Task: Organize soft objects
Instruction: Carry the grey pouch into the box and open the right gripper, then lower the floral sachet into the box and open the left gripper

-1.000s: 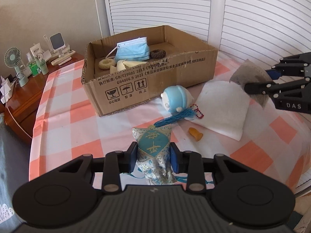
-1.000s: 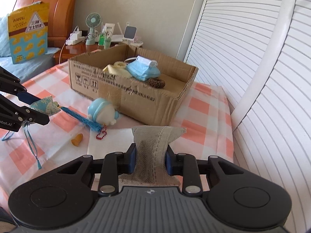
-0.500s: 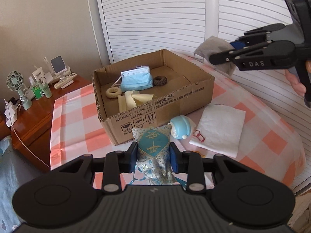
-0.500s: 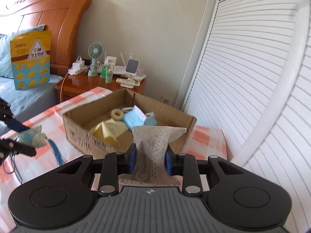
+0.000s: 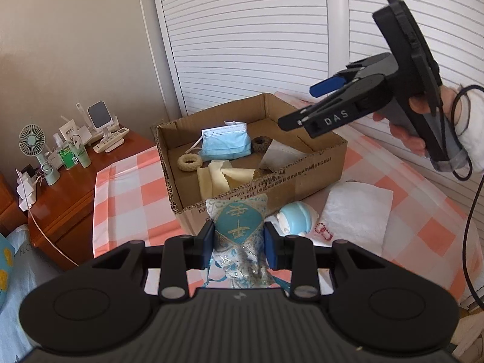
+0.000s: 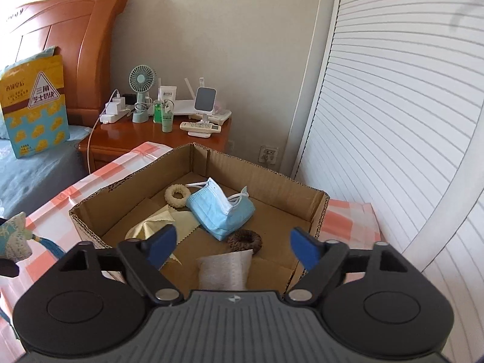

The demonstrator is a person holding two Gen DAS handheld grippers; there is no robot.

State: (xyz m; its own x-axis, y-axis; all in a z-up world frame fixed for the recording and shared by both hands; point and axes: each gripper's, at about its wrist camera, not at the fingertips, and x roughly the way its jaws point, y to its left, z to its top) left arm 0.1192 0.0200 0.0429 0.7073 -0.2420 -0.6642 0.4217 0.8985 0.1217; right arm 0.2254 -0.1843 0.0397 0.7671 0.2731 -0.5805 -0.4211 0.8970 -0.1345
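While hovering over the box: right tool [image 6: 231,246] — jaws opening, nothing pressed between its pads.
Grey cloth [image 6: 225,269]: loose below that tool, inside the cardboard box [image 6: 272,181], just beside the dark ring [image 6: 245,240].
Left tool [image 5: 239,240]: clenched on the blue embroidered sachet [image 5: 237,222] — raised before the box's near wall.
Table [image 5: 127,193]: blue plush toy [image 5: 295,219] and white cloth [image 5: 357,211], outside the box.

Mask [image 6: 222,211] in box [image 6: 266,181] (table [image 5: 121,199] beneath), towel [image 5: 357,214] beside, nightstand [image 6: 151,133] behind
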